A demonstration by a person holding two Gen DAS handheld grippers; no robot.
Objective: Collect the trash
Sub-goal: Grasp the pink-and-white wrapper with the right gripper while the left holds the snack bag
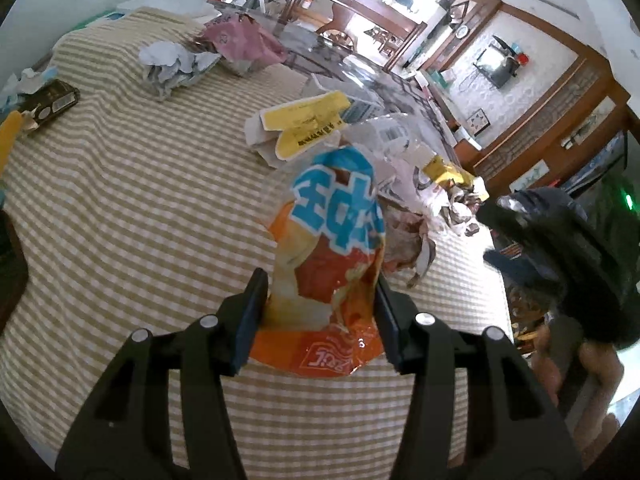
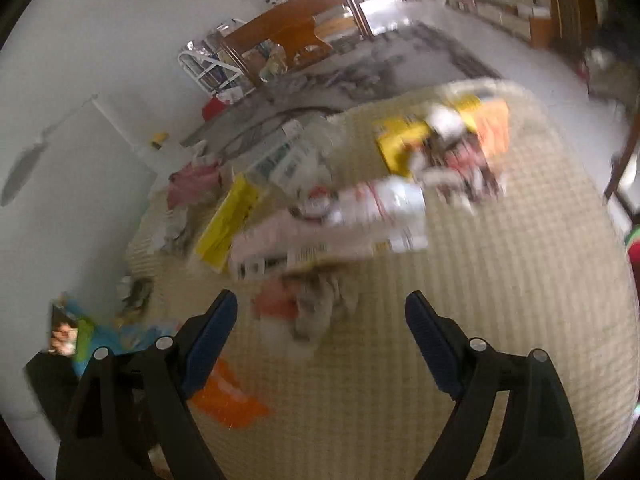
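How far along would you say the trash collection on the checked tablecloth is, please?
Nothing looks finished yet. In hand: the left gripper is shut on an orange-and-blue snack wrapper. The right gripper is open and empty. Left: yellow cardboard packaging, crumpled grey paper, pink paper.

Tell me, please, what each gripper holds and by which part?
The left gripper clamps the orange snack wrapper by its lower end; the right gripper is open and empty.

Both black grippers, left gripper (image 1: 320,312) and right gripper (image 2: 320,332), carry silver screws and dark-blue pads.
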